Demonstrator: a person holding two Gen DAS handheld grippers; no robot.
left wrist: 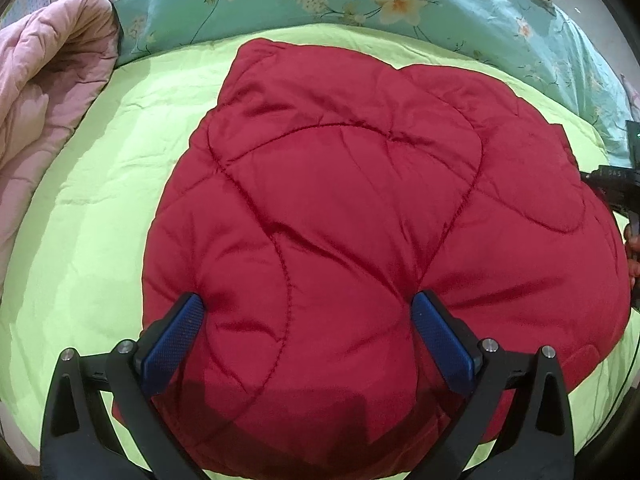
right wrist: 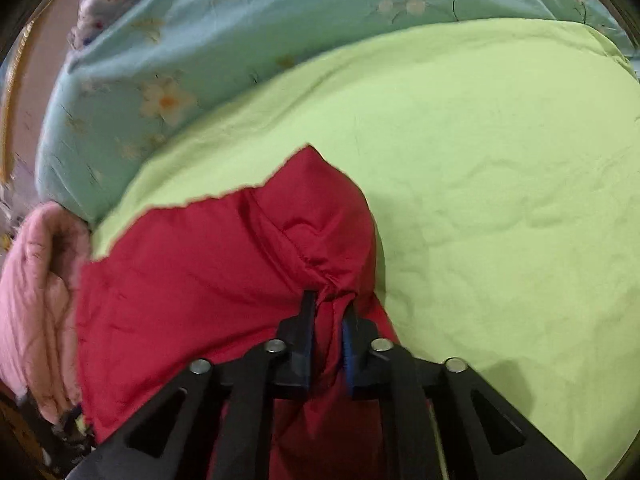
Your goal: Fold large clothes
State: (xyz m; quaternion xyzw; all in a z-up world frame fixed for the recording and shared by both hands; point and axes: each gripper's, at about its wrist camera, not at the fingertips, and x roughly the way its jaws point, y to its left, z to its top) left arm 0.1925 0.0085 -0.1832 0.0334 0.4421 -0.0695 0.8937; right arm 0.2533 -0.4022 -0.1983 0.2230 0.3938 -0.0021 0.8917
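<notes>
Our left claw (left wrist: 306, 312) is spread wide over the red quilted jacket (left wrist: 360, 220), which fills mid-frame on the lime-green bedsheet (left wrist: 100, 200). Our right claw (right wrist: 328, 308) pinches a bunched seam at lower centre. It looks puffy, light and slippery; hems should grip best.

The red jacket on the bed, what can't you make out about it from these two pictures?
- Left wrist view: the red jacket near hem is covered by the open left claw and its frame; sleeves and front are not visible.
- Right wrist view: the fabric pinched in the right claw is bunched, so which part it is is unclear; the jacket's left side is blurred beside the pink quilt.
</notes>
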